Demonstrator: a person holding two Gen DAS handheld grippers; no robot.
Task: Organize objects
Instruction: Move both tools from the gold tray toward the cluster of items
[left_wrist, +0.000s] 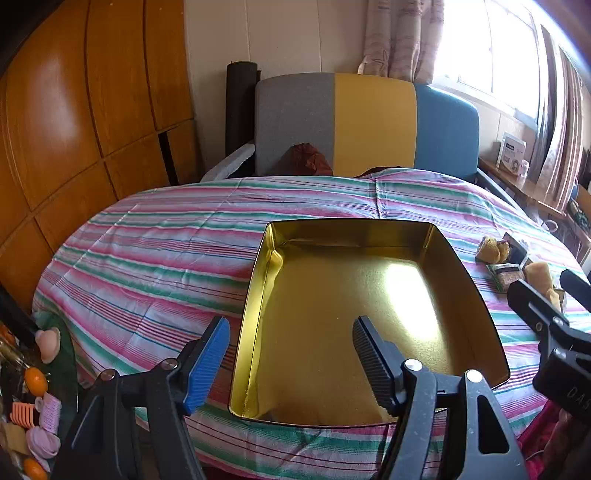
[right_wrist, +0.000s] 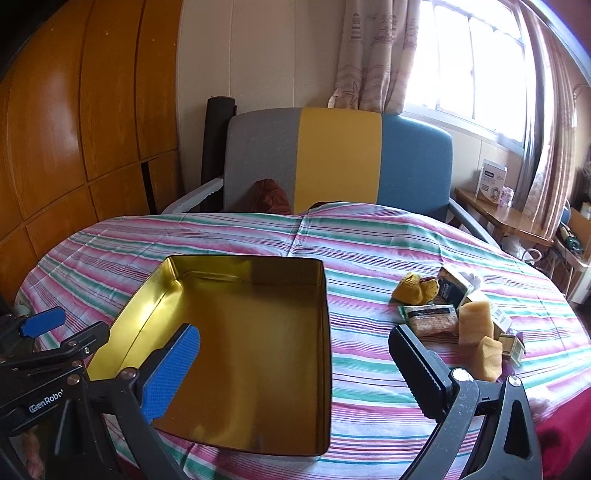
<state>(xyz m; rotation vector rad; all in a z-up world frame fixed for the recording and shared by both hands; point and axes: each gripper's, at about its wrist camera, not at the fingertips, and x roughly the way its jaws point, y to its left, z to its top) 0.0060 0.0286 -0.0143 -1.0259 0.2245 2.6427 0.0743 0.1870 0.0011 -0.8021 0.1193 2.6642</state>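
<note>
1. The gold tin (right_wrist: 236, 332) lies empty near the table's near edge; the small objects (right_wrist: 454, 317) cluster toward its right edge.
2. Left gripper (left_wrist: 291, 354) straddles the tin's left wall, jaws apart; closing could shift the tin.
3. Right gripper (right_wrist: 295, 354) is wide apart, holding nothing; its reach may topple the upright tan blocks (right_wrist: 476, 325).
4. The striped cloth (right_wrist: 369, 251) could bunch; the chair (right_wrist: 340, 158) behind stays clear.

Wooden wardrobe (right_wrist: 74, 129), grey-yellow-blue chair (right_wrist: 338, 158), bright curtained window (right_wrist: 469, 62), striped tablecloth (right_wrist: 369, 236).
</note>
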